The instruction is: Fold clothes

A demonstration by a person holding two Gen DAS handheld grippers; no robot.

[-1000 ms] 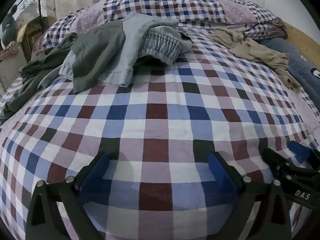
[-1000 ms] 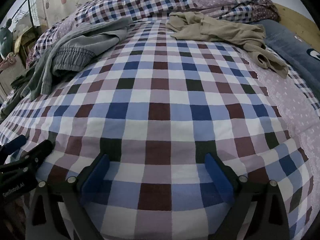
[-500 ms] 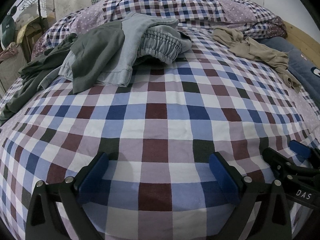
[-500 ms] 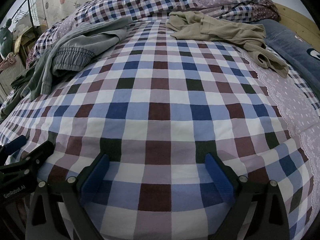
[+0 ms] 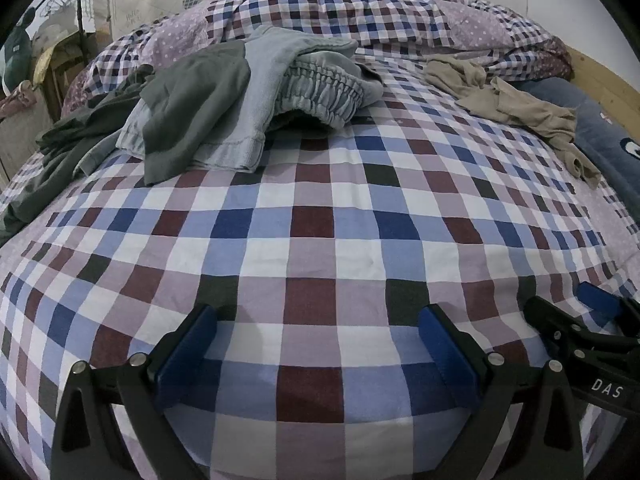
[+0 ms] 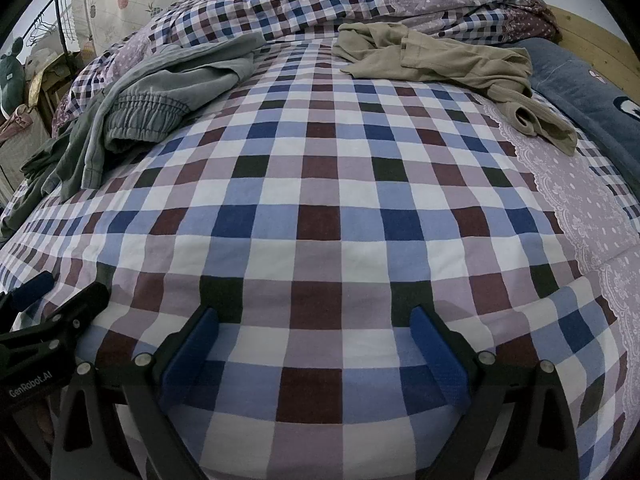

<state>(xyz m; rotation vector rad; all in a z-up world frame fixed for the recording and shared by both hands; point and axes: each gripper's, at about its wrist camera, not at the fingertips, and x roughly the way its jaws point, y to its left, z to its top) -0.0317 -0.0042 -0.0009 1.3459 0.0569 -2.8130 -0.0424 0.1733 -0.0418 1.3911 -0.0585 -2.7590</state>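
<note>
A heap of grey clothes [image 5: 240, 96], pale grey trousers with an elastic waist over darker green-grey garments, lies at the back left of the checked bed [image 5: 320, 248]. The same heap of grey clothes [image 6: 152, 92] shows at the left in the right wrist view. A crumpled beige garment [image 6: 444, 62] lies at the back right; the beige garment [image 5: 508, 100] also shows in the left wrist view. My left gripper [image 5: 320, 344] is open over bare sheet near the front edge. My right gripper [image 6: 314, 340] is open too, holding nothing. Each gripper appears at the edge of the other's view.
A bunched checked duvet [image 6: 320, 4] runs along the back of the bed. A dark blue pillow [image 6: 592, 100] and a wooden bed frame [image 6: 592, 40] are at the right. A clothes rack [image 6: 52, 20] and clutter stand off the left side.
Both views have crept slightly forward and the clothes sit a touch lower in the frames. Both grippers stay open and nothing on the bed has moved.
</note>
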